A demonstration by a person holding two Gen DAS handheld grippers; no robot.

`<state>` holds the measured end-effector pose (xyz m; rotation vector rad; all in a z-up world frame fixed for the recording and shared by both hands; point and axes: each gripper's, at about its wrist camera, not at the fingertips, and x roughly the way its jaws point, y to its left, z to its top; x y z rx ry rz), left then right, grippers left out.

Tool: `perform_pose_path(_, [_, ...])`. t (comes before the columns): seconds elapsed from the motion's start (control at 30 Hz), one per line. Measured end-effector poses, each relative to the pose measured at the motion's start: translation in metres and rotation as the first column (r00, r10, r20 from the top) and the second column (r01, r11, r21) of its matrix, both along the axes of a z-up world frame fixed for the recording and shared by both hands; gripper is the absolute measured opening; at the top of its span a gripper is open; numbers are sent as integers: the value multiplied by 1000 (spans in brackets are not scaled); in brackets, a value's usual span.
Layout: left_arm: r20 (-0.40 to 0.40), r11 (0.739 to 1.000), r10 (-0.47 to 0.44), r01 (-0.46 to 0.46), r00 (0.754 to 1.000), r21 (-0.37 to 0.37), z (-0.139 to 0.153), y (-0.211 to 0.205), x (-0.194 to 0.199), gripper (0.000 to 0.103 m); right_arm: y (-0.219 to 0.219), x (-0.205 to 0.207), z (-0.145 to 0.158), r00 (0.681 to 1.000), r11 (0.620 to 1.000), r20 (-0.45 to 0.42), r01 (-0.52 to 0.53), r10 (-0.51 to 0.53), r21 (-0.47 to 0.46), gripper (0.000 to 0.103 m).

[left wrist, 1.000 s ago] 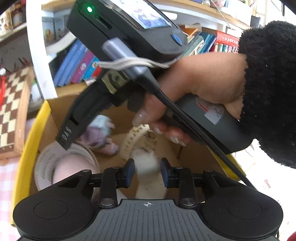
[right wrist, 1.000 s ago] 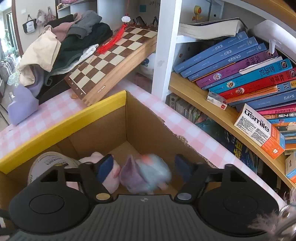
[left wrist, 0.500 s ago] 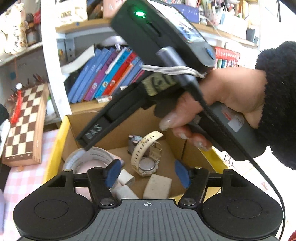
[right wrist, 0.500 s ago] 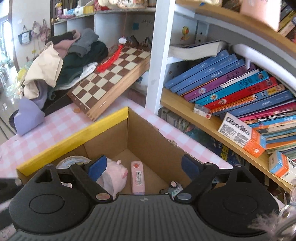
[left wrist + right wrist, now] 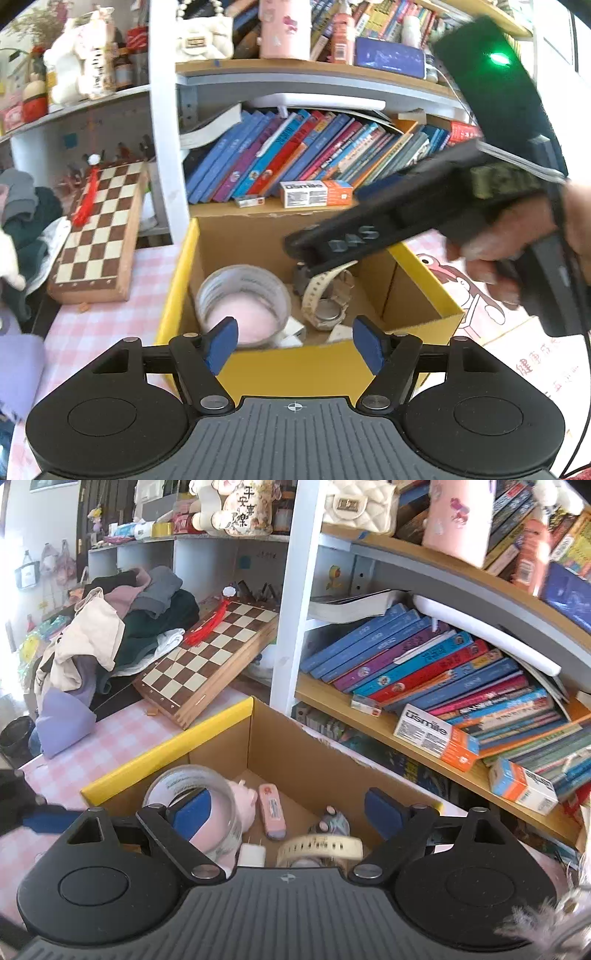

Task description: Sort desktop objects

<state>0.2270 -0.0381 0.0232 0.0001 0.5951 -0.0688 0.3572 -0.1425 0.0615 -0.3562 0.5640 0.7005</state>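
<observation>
A cardboard box with yellow rims point(image 5: 295, 363) point(image 5: 166, 749) stands on the pink checked table. Inside lie a clear tape roll point(image 5: 242, 286) point(image 5: 192, 779), a pink plush point(image 5: 242, 321) point(image 5: 245, 801), a cream wristwatch point(image 5: 325, 295) point(image 5: 319, 847), a pink eraser point(image 5: 271, 810), a small purple toy point(image 5: 328, 821) and white blocks point(image 5: 293, 328). My left gripper point(image 5: 295, 341) is open and empty above the box's near rim. My right gripper point(image 5: 286, 810) is open and empty above the box; its body point(image 5: 406, 221) crosses the left wrist view.
A folded chessboard point(image 5: 99, 229) point(image 5: 210, 653) leans at the left, with a pile of clothes point(image 5: 122, 627) behind. A bookshelf with leaning books point(image 5: 295, 155) point(image 5: 424, 664) and an orange-white carton point(image 5: 436, 738) stands right behind the box. A lilac cloth point(image 5: 62, 720) lies on the table.
Both grippers opened, dropped their items into the box and have drawn up and back. The purple toy and white block now lie inside. The right gripper moved rightward.
</observation>
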Motion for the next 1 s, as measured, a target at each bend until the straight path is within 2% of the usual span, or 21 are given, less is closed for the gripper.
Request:
perform_pose_path(0.17, [0,1000,19,-19,1000,-2,0,10,-22,71,-12,-31,-1,997,997,23,70,-70,15,93])
perform_pose_path(0.23, [0,1000,27,-27,1000,0,0,15,-30,75,-17,-44,-2,994,994,26,102,-102,28,93])
perform_pose_path(0.3, [2,999,42,-42,999,6,-1,20,-39,83,-21,-60,-5,990,990,27,134,-135,37,94])
perform_pose_path(0.53, [-7,998,58,-58,998,11,-4,36,-73,86,-32,-114,-17,972,971,9,234,-235,55,94])
perform_pose_path(1.0, [-37,1000,7,-7,999,6,-16,42,-132,89,-53,-207,-40,905,903,-30,426,-425,62,99])
